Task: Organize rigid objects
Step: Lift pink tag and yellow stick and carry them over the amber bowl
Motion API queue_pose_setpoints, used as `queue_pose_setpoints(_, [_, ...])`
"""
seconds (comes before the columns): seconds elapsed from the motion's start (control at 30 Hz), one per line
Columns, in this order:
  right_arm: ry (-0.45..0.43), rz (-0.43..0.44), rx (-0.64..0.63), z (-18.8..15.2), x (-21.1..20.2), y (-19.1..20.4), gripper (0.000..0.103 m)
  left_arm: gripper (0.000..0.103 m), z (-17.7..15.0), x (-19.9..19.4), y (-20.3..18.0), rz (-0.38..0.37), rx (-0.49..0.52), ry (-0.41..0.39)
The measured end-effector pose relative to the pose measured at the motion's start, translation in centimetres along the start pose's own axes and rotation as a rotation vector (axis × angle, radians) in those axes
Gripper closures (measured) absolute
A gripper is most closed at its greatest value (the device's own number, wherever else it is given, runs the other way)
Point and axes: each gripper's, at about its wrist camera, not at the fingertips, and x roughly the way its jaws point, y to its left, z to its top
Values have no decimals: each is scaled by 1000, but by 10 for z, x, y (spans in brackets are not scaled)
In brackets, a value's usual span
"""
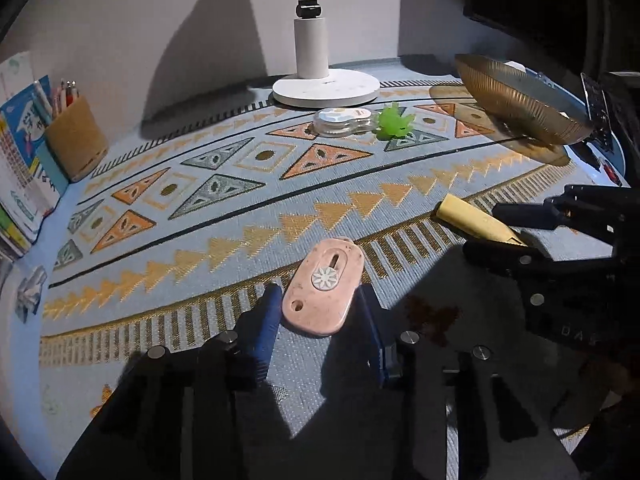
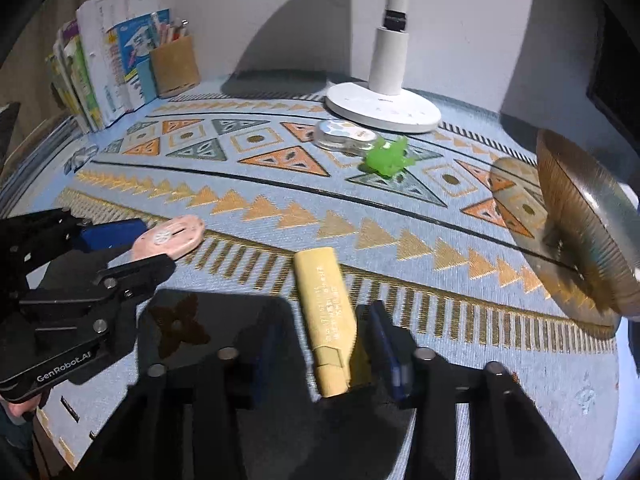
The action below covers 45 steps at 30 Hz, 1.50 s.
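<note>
Patterned worktop (image 1: 224,216) under lamplight. Gold bowl (image 1: 516,100) at two o'clock, contents unclear; pen cup (image 1: 76,140) at ten. Left tongs (image 1: 316,312) narrowed onto pink case (image 1: 322,284); right tongs (image 2: 320,344) gripping yellow stick (image 2: 326,304). Green toy (image 1: 394,122) at twelve.

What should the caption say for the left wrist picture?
Left hand-held gripper straddles a pink tag on the patterned cloth.

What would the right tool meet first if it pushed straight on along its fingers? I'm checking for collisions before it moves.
The right tool already has the yellow case between its fingers, so it meets that first. Beyond the case lies bare patterned cloth; the green toy seems well off, though depth is unclear.
</note>
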Motion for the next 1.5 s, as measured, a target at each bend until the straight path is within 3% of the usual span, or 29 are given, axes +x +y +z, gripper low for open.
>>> queue_pose_setpoints(0.1, [-13, -40, -65, -3, -4, 15, 79, 68, 0, -3, 0, 10, -21, -13])
queue_pose_setpoints(0.2, [-14, -60, -87, -7, -9, 25, 79, 68, -4, -11, 3, -7, -55, -41])
queue_pose_setpoints(0.47, [18, 254, 115, -18, -29, 11, 80, 68, -10, -34, -3, -58, -118, -68])
queue_pose_setpoints(0.67, [-126, 275, 201, -10, -85, -23, 80, 68, 9, -77, -8, -135, -129, -169])
queue_pose_setpoints(0.83, [-242, 201, 257, -4, -131, -57, 80, 68, 39, -112, -16, -234, -119, -273])
queue_pose_setpoints(0.93, [-318, 161, 305, -3, -158, -84, 80, 68, 55, -117, -27, -258, -86, -309])
queue_pose_setpoints(1.1, [-426, 44, 384, -10, -198, -134, 80, 68, 87, -104, -65, -288, -3, -287])
queue_pose_setpoints(1.37, [-476, -234, 550, -12, -233, -224, 80, 68, 177, -101, -125, -337, 144, -374])
queue_pose_setpoints(1.5, [-452, -331, 581, 1, -217, -251, 80, 68, 212, -74, -145, -383, 136, -347])
